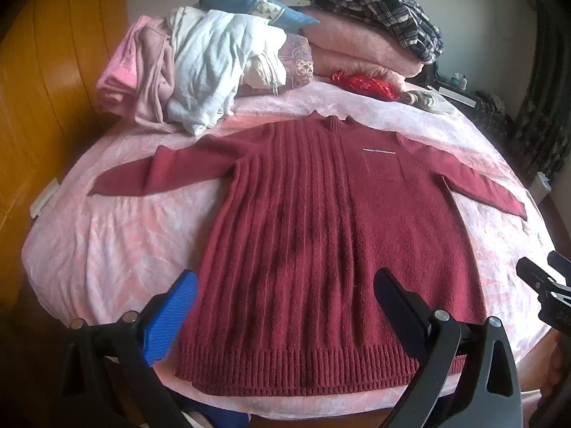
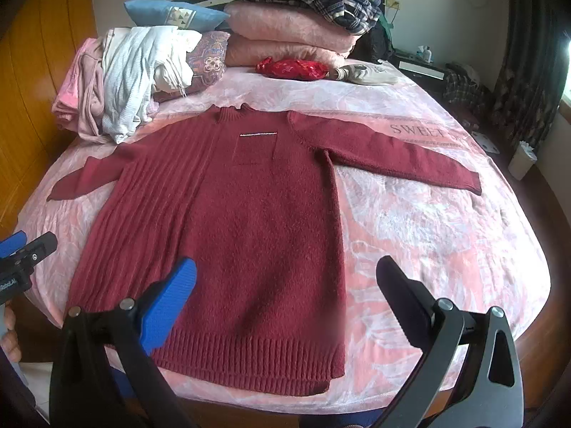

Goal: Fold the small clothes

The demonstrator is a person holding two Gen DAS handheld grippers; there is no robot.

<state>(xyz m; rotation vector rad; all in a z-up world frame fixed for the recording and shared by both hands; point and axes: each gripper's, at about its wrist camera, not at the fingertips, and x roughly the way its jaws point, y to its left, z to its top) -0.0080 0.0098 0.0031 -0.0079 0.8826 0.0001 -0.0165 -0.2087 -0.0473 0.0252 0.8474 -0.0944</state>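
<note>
A dark red knit sweater (image 1: 321, 235) lies flat, front up, on the pink bedspread (image 1: 117, 249), sleeves spread out to both sides, hem toward me. It also shows in the right wrist view (image 2: 228, 228). My left gripper (image 1: 285, 285) is open and empty, hovering above the hem area. My right gripper (image 2: 285, 281) is open and empty, hovering over the sweater's lower right edge. The right gripper's tip shows at the left view's right edge (image 1: 546, 278); the left gripper's tip shows at the right view's left edge (image 2: 25, 249).
A heap of white and pink clothes (image 1: 200, 71) lies at the bed's far left. Folded pink blankets (image 1: 360, 42) with a plaid garment (image 1: 385, 7) and a blue pillow (image 1: 249, 3) sit at the head. A red pouch (image 1: 364, 85) lies near them. A wooden wardrobe (image 1: 43, 71) stands left.
</note>
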